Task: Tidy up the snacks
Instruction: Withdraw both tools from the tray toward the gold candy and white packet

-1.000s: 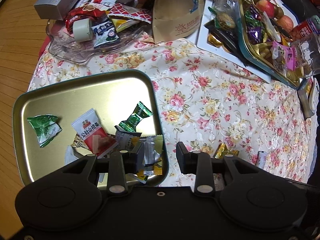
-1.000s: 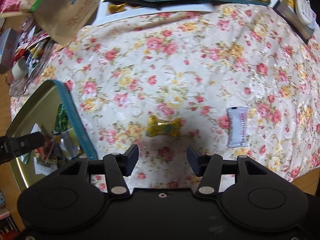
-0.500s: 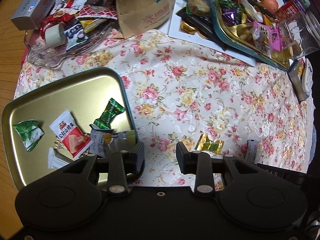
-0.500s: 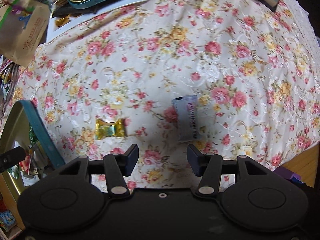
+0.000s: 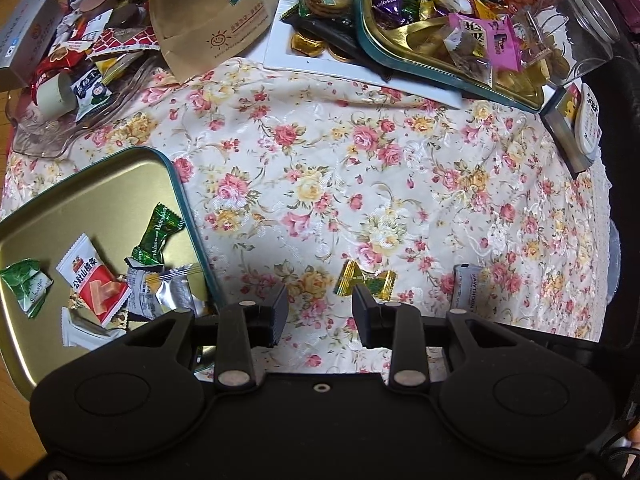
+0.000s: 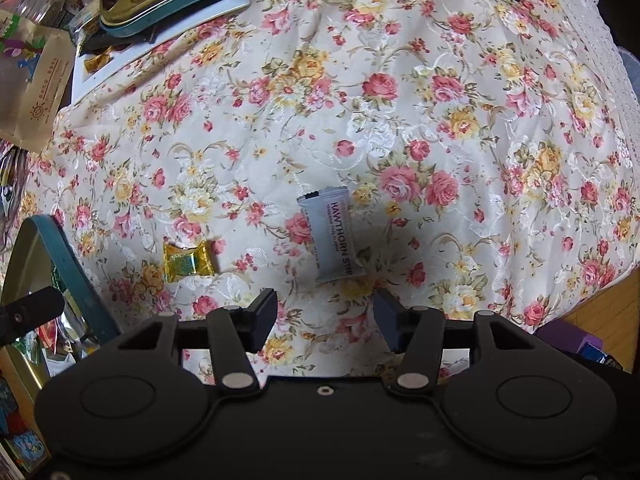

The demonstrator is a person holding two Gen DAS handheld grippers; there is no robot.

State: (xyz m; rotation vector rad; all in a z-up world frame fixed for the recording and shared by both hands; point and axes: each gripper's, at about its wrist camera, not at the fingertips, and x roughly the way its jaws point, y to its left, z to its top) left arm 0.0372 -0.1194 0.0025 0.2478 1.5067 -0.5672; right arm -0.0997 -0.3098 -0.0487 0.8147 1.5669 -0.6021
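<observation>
A gold-wrapped candy (image 5: pixel 365 282) lies on the floral tablecloth just ahead of my open, empty left gripper (image 5: pixel 320 307), near its right finger. It also shows in the right wrist view (image 6: pixel 188 260). A white hawthorn strip packet (image 6: pixel 331 239) lies just ahead of my open, empty right gripper (image 6: pixel 325 316); it also shows in the left wrist view (image 5: pixel 466 287). A gold tin tray (image 5: pixel 92 184) at the left holds several wrapped snacks, among them a green Meltykiss candy (image 5: pixel 157 236) and a red and white packet (image 5: pixel 91 281).
At the back stand a clear dish of snacks (image 5: pixel 76 76), a brown paper bag (image 5: pixel 216 16), a white board (image 5: pixel 360 68) and a second teal-rimmed tin (image 5: pixel 440 60) full of sweets. A glass jar (image 5: pixel 576 40) and a box (image 5: pixel 576 128) stand at the right.
My left gripper has moved right, off the tin tray and over the cloth toward the gold candy. My right gripper has moved right, from the gold candy to the hawthorn strip packet.
</observation>
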